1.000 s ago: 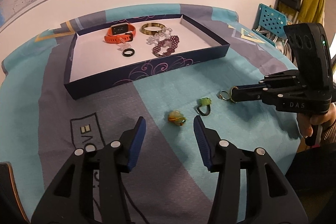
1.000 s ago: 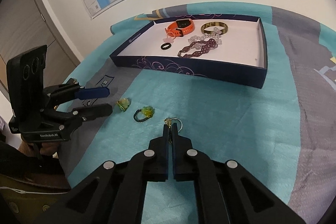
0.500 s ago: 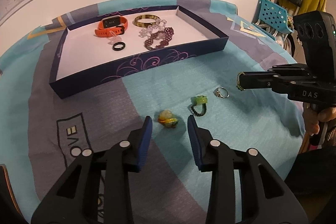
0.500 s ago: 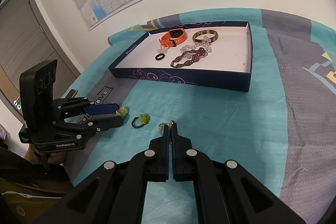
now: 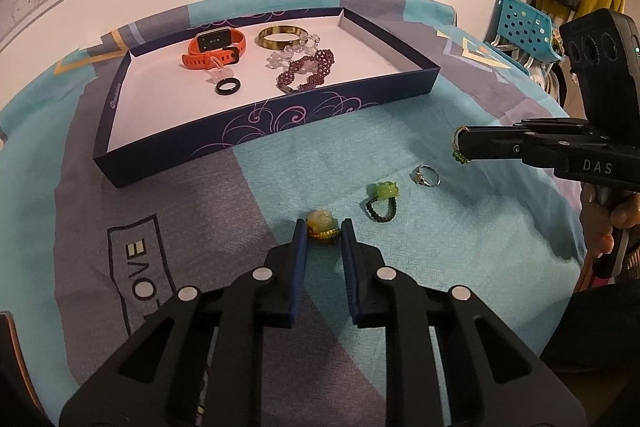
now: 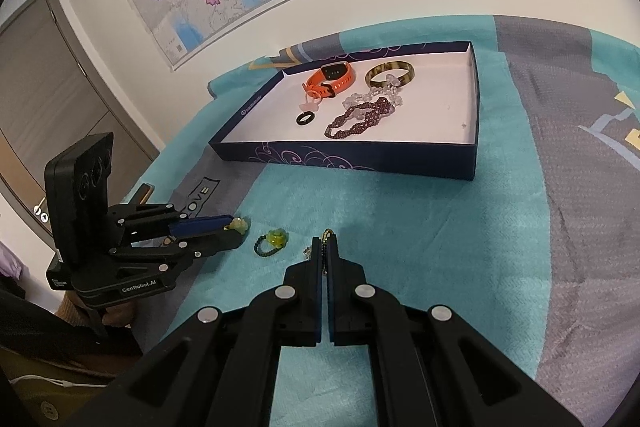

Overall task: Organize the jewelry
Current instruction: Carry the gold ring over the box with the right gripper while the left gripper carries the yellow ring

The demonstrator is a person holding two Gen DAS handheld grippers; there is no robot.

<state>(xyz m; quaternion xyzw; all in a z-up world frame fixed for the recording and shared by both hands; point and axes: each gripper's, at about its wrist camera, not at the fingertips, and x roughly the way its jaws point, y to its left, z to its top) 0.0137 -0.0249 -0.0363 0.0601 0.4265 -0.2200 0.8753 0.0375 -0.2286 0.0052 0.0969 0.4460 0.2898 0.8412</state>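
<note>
The left gripper (image 5: 324,229), jaws part-open, straddles the yellow charm ring (image 5: 322,222) — light, slippery, best pinched across its band — while the right gripper (image 6: 325,247), at 3 o'clock, pinches a thin chain (image 6: 328,234).

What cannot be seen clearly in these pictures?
- Right hand-held gripper: the small gold and green piece it pinches is mostly hidden between its fingers in both views; its type is unclear.
- Left hand-held gripper: whether its pads touch the yellow-green ring cannot be told.
- Silver ring: right wrist view shows only a sliver.
</note>
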